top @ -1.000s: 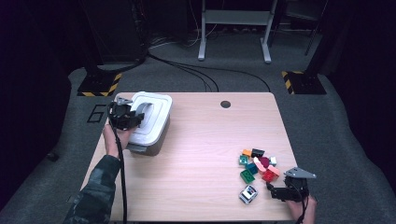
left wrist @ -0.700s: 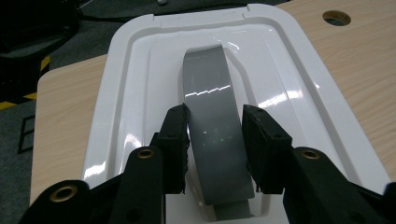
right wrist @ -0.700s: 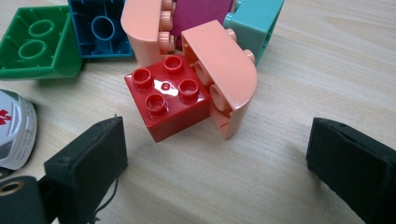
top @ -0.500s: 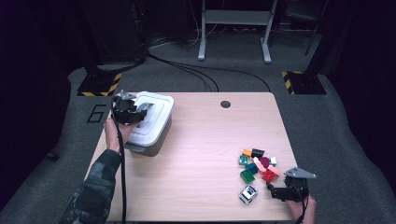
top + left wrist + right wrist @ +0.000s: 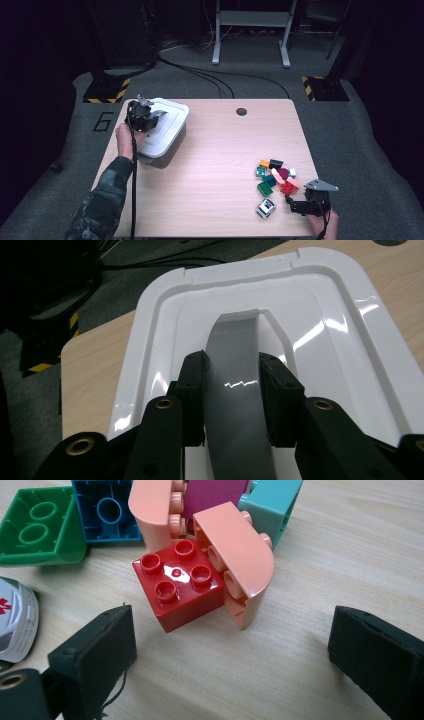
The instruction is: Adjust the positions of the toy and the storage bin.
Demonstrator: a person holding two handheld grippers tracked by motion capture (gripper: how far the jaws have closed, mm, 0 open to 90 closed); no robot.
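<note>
The left gripper [image 5: 150, 119] sits over a white lidded bin [image 5: 170, 131] near the table's far-left corner. From above, its jaws are hard to read. The left gripper view settles it: they have just been closing and now pinch the grey handle [image 5: 235, 385] arching over the white lid [image 5: 345, 325], a pad pressed to each side.

The right gripper [image 5: 292, 204] rests at the near-right corner, jaws spread wide with bare wood between them. Its own view shows a red four-stud brick [image 5: 177, 587] just ahead, touching a peach curved brick [image 5: 245, 555], with green [image 5: 37, 527], blue [image 5: 107, 510] and teal [image 5: 272, 502] bricks behind, cut off by the frame. From above these blur into a small colourful pile [image 5: 276, 175].

The light wooden table [image 5: 220, 165] stands on grey carpet, with black cables [image 5: 210, 77] trailing into a dark room.
</note>
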